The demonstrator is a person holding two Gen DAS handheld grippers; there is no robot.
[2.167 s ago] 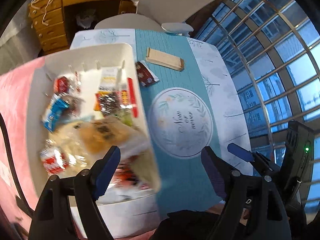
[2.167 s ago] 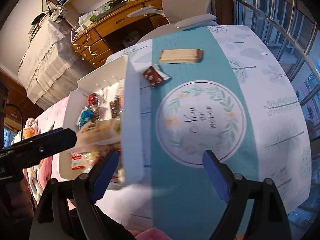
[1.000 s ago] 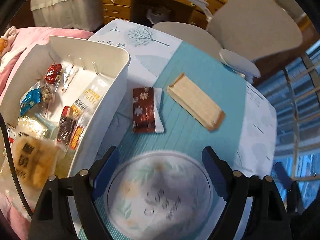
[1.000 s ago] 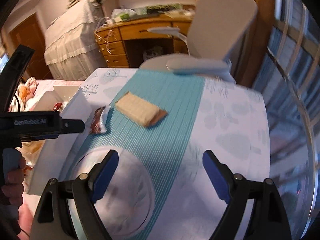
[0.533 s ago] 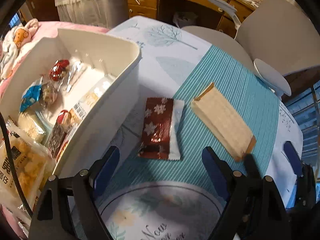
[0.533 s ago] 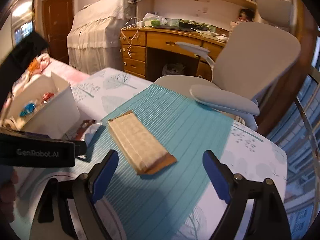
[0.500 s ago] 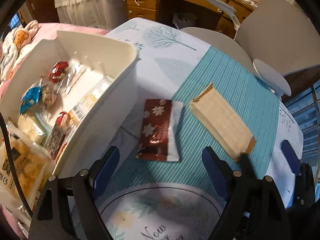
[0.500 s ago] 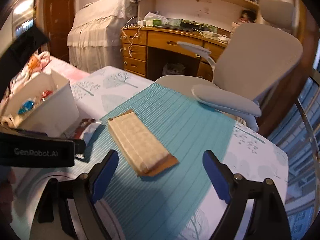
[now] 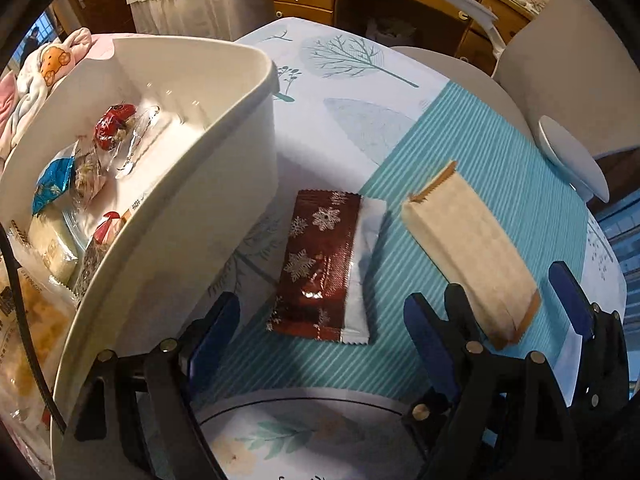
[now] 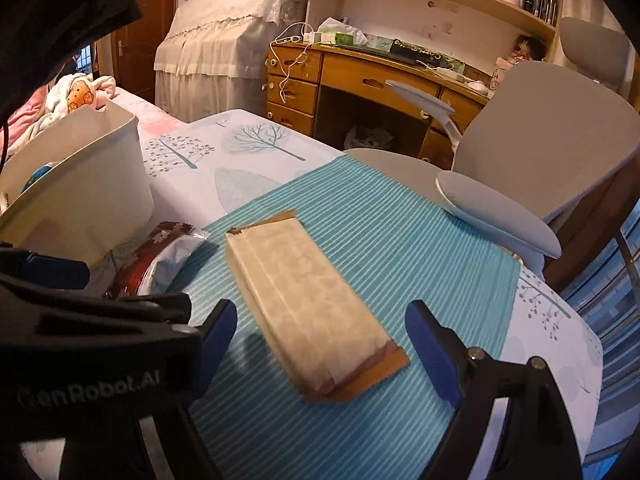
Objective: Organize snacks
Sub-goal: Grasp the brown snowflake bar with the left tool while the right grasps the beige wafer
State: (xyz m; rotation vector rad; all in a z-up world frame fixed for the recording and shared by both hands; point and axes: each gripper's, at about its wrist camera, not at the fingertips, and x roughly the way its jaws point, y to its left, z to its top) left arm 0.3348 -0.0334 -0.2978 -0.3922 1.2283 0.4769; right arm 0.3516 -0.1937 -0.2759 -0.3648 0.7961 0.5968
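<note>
Now both tongs gape empty: left tongs (image 9: 316,320), closing slightly, straddle the brown packet (image 9: 320,268) beside the bin (image 9: 224,184); right tongs (image 10: 320,332) should straddle the beige bar (image 10: 304,304) squarely.

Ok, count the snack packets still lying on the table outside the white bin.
2: the dark red snowflake packet beside the white bin, and the beige wafer packet right of it. Others may be hidden.

Left gripper (image 9: 316,332): black angular frame, blue finger pads (image 9: 426,344), brass-coloured screws, thin black cable alongside. Right gripper (image 10: 316,338): matching black frame, blue pads. Pale "GenRobot.AI" lettering along left gripper's side.
</note>
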